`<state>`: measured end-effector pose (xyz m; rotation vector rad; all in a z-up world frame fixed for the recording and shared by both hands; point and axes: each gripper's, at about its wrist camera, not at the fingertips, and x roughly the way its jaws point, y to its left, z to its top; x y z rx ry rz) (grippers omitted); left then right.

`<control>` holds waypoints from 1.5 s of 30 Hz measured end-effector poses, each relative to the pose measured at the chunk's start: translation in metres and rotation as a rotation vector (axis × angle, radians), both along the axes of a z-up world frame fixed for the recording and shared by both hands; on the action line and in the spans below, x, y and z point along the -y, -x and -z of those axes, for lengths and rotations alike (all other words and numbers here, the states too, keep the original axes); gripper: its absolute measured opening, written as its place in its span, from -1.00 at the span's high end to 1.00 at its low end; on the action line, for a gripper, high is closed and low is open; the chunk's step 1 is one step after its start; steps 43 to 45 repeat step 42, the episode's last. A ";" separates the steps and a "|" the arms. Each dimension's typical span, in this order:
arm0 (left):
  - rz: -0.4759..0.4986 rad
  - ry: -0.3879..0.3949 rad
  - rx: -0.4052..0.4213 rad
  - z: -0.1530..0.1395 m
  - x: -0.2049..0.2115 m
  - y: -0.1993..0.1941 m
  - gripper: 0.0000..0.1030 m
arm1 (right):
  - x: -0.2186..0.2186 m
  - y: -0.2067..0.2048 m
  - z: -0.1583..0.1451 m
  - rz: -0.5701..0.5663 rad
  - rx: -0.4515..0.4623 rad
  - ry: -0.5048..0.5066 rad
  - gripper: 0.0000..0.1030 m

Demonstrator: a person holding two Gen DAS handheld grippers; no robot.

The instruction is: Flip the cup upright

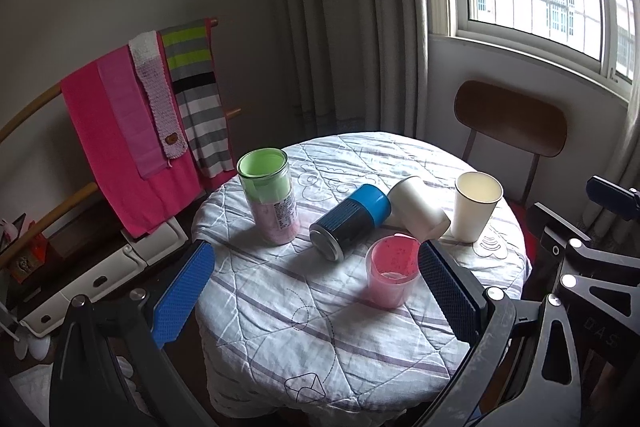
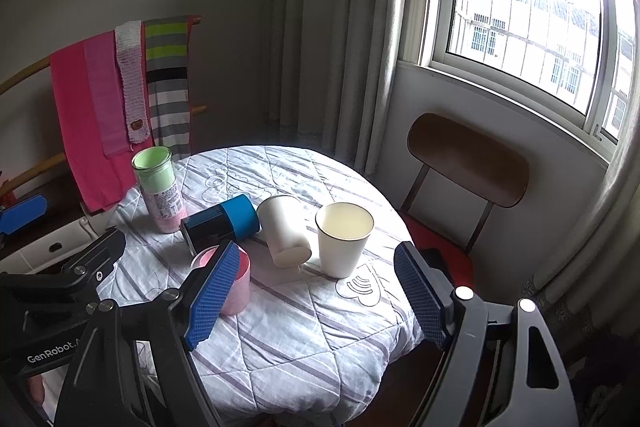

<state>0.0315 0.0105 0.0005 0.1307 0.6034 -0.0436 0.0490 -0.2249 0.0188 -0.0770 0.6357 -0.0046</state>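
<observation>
White paper makes the tipped cup point(image 1: 418, 207) that lies on its side near the middle of the round table point(image 1: 320, 339). Its open mouth leans against the blue and black cup point(image 1: 350, 221), which also lies on its side. Its bottom end points at the other white paper cup point(image 1: 474, 205), which stands up just beside it, toward the right edge of the table.

A pink plastic cup point(image 1: 392, 275) stands up near the front edge. A tall jar point(image 1: 269, 195) with green and pink inside stands by the left edge. The table has a striped quilted cloth point(image 2: 304, 327) on it.

The left gripper point(image 1: 316, 293) hangs over the front of the table with its jaws wide apart and nothing in them. The right gripper point(image 2: 316, 297) has its jaws wide apart too, and it holds nothing. A brown chair point(image 2: 468, 159) sits behind the table, under the window point(image 2: 532, 7).
</observation>
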 end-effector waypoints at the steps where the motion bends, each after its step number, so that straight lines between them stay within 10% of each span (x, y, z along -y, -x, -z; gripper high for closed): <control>1: 0.000 0.001 -0.001 0.000 0.000 0.000 -0.99 | 0.000 0.000 0.000 0.000 -0.001 -0.001 -0.57; 45: -0.001 -0.003 -0.006 0.008 0.001 -0.013 -1.00 | 0.002 -0.016 0.009 0.001 -0.033 -0.008 -0.57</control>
